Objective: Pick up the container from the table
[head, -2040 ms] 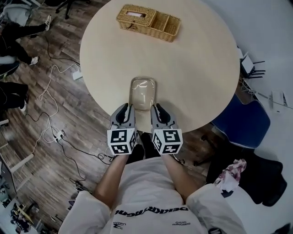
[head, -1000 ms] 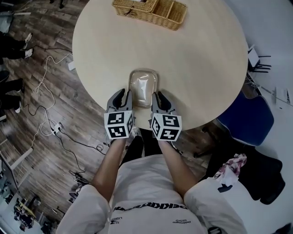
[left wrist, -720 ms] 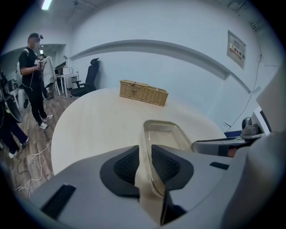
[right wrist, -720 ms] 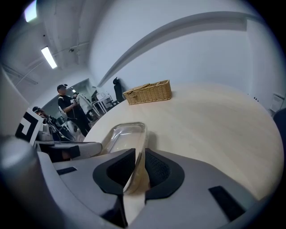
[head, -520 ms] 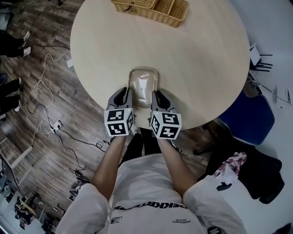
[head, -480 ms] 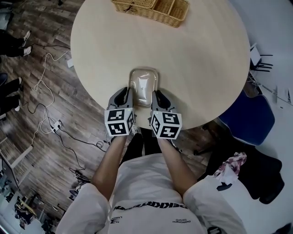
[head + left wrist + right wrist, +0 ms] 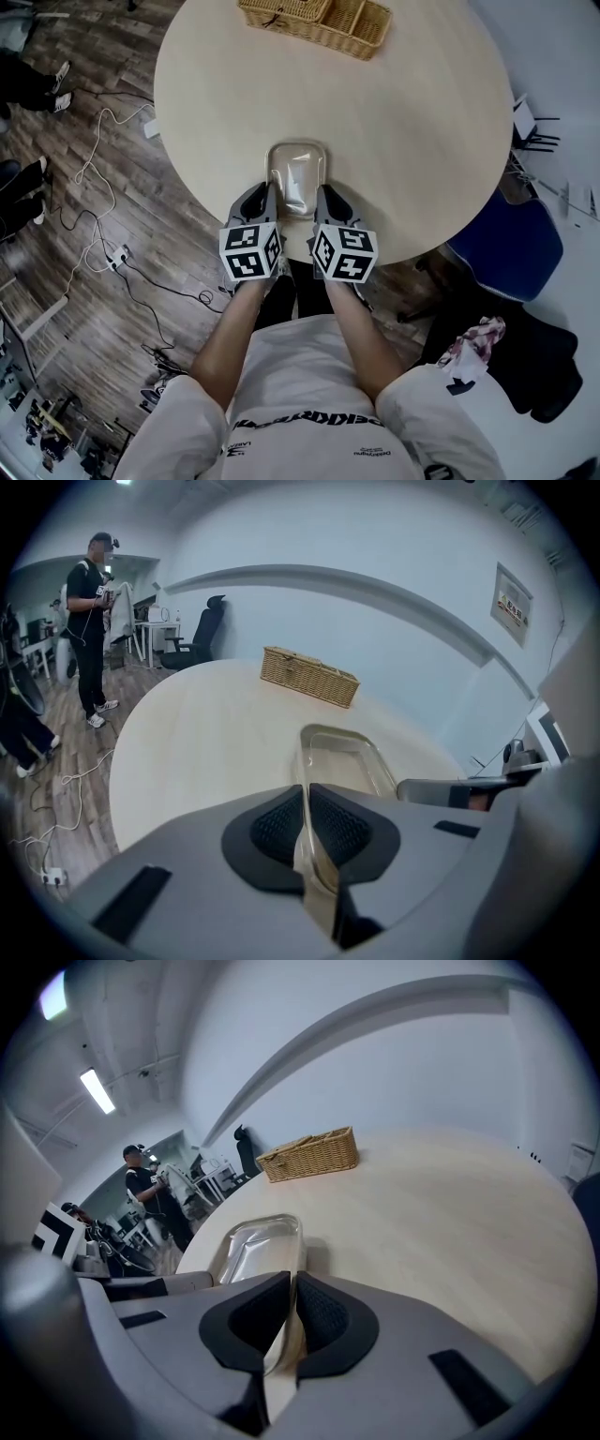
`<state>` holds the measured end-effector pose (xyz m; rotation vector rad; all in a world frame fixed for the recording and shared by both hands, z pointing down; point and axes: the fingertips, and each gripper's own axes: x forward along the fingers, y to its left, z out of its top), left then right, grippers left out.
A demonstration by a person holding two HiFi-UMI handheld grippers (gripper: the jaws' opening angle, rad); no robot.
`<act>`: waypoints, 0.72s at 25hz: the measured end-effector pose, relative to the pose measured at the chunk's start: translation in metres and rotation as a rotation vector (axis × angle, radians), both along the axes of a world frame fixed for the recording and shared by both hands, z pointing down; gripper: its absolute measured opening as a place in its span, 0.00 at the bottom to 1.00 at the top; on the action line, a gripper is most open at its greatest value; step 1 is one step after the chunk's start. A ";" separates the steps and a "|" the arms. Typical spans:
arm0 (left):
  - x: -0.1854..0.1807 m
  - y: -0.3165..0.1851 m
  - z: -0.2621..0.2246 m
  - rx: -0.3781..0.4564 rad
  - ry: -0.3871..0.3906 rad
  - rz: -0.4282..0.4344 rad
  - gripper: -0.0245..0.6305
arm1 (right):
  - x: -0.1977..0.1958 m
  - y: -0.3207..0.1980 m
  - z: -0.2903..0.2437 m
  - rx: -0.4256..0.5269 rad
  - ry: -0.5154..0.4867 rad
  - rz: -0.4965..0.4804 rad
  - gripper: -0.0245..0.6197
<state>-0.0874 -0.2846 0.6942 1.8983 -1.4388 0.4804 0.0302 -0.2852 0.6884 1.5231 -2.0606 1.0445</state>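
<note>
A clear, rounded rectangular container (image 7: 298, 169) lies on the round pale table (image 7: 403, 122), close to its near edge. My left gripper (image 7: 270, 199) is shut on the container's left rim, and the thin clear wall (image 7: 342, 757) runs between the dark pads (image 7: 281, 825) of the left gripper (image 7: 306, 827). My right gripper (image 7: 322, 199) is shut on the right rim in the same way. In the right gripper view, the container (image 7: 251, 1241) has its edge pinched by the right gripper (image 7: 291, 1321). I cannot tell whether the container's base rests on the table.
A wicker basket (image 7: 314, 21) stands at the table's far edge. A blue chair (image 7: 511, 248) is beside the table on the right. Cables (image 7: 103, 253) trail over the wood floor on the left. A person (image 7: 92, 621) stands in the room beyond.
Over two seconds both grippers have slid forward along the container's long sides and sit on its rims. In the last half second only the view has shifted slightly.
</note>
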 end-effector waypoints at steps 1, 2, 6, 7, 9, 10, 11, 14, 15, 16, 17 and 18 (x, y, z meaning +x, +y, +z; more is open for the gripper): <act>0.000 0.001 -0.002 0.002 0.002 -0.002 0.09 | 0.000 0.001 -0.001 0.001 -0.001 0.002 0.12; -0.001 0.002 -0.004 0.003 0.005 -0.003 0.09 | -0.001 0.002 -0.003 0.002 -0.004 0.005 0.12; 0.000 0.005 -0.015 0.016 0.013 -0.002 0.09 | 0.000 0.006 -0.013 0.014 -0.010 0.008 0.12; 0.001 0.006 -0.019 0.021 0.013 -0.002 0.09 | 0.001 0.007 -0.017 0.020 -0.011 0.006 0.12; 0.001 0.008 -0.028 0.034 0.018 -0.002 0.09 | 0.001 0.009 -0.026 0.034 -0.013 0.001 0.12; 0.001 0.009 -0.032 0.042 0.024 -0.002 0.09 | 0.001 0.010 -0.031 0.043 -0.015 -0.002 0.12; 0.001 0.011 -0.037 0.050 0.030 -0.002 0.09 | 0.001 0.011 -0.036 0.051 -0.016 -0.005 0.12; 0.001 0.021 -0.051 0.071 0.038 -0.002 0.09 | 0.001 0.020 -0.051 0.072 -0.017 -0.018 0.12; 0.001 0.025 -0.056 0.078 0.038 -0.004 0.09 | 0.001 0.024 -0.055 0.077 -0.018 -0.021 0.12; 0.000 0.029 -0.061 0.085 0.038 -0.006 0.09 | 0.000 0.027 -0.060 0.083 -0.018 -0.024 0.12; 0.000 0.032 -0.066 0.092 0.038 -0.008 0.09 | 0.000 0.030 -0.065 0.090 -0.019 -0.026 0.12; -0.001 0.034 -0.072 0.100 0.039 -0.009 0.09 | -0.001 0.033 -0.070 0.097 -0.021 -0.027 0.12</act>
